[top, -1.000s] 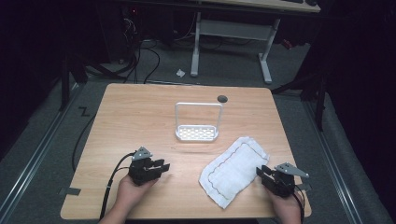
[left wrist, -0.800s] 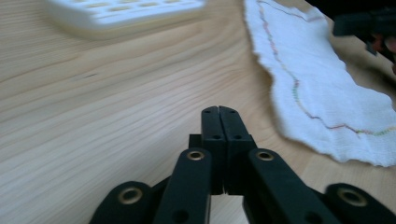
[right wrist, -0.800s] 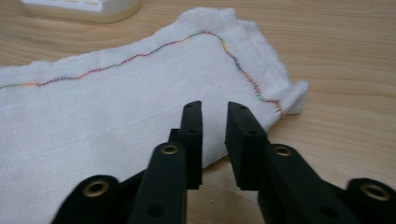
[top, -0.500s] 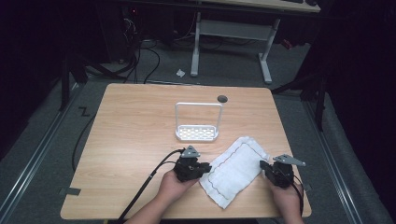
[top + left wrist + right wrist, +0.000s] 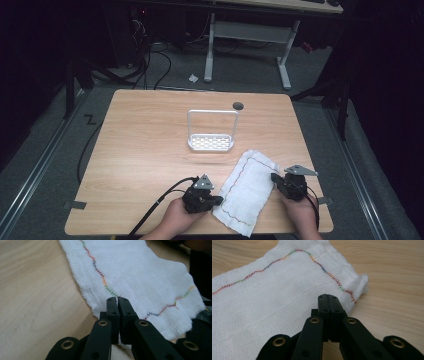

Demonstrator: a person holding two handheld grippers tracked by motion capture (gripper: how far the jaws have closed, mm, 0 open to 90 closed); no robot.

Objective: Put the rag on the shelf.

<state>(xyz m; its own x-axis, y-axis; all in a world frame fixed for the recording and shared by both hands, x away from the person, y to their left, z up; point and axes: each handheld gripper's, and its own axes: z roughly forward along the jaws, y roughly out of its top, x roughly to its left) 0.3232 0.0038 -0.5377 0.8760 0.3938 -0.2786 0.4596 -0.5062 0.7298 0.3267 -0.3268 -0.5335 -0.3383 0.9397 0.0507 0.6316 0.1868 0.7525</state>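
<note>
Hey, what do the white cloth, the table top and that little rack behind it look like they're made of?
The white cloth looks like thin, loosely woven cotton gauze: an open weave shows, with a multicoloured zigzag stitch near its fraying edge. The table top looks like pale wood or wood-look laminate, matt, with grain lines. The rack seems to be light metal or white plastic, with a thin frame and perforated base; which one is unclear.

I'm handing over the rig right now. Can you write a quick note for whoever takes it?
Left tongs: shut on the white cloth's near left edge.
Right tongs: shut on its right edge.
The cloth lies flat on the table, near side; the white rack stands empty behind it.
Done: both edges gripped.
Left: probably lift the cloth, then fold it or hang it on the rack.
</note>
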